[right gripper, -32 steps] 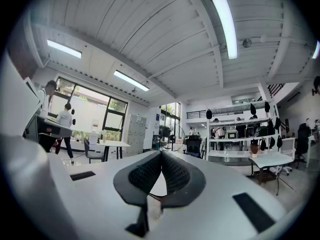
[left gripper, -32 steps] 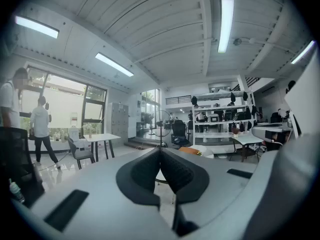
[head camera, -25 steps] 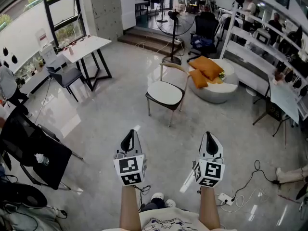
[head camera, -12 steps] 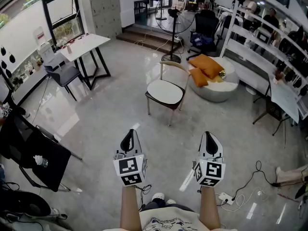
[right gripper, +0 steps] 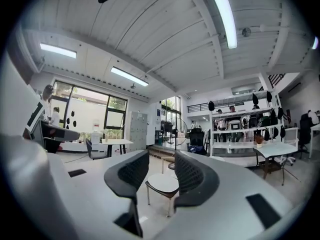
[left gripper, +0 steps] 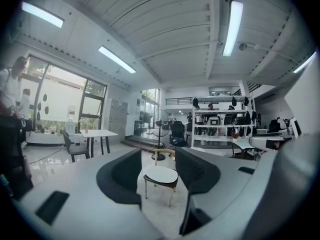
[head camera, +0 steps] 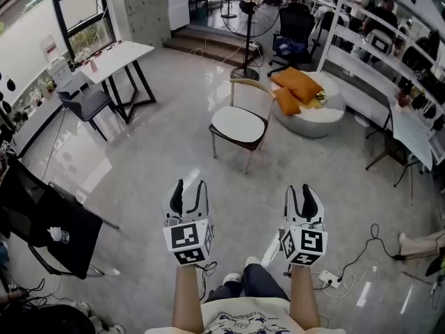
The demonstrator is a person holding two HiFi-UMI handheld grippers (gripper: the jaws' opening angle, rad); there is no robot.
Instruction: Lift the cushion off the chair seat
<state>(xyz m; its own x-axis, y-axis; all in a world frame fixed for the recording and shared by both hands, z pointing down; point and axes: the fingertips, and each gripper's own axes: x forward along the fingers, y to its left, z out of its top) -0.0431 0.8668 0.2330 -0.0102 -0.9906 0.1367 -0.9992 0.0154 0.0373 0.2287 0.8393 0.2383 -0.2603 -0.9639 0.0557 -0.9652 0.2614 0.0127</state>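
White cushion [head camera: 238, 124] lies flat on the wood-backed chair [head camera: 252, 83].

The glossy grey floor [head camera: 160, 158] fills most of the head view. Just above the middle of the frame a chair [head camera: 252, 84] with a curved wooden back stands on it, and a round white cushion [head camera: 238, 124] lies flat on its seat. To its right, a low round white platform [head camera: 323, 120] carries orange pillows [head camera: 297, 85]. At upper left a white tabletop [head camera: 118, 53] stands on black legs. A power strip [head camera: 325, 278] lies on the floor at lower right.
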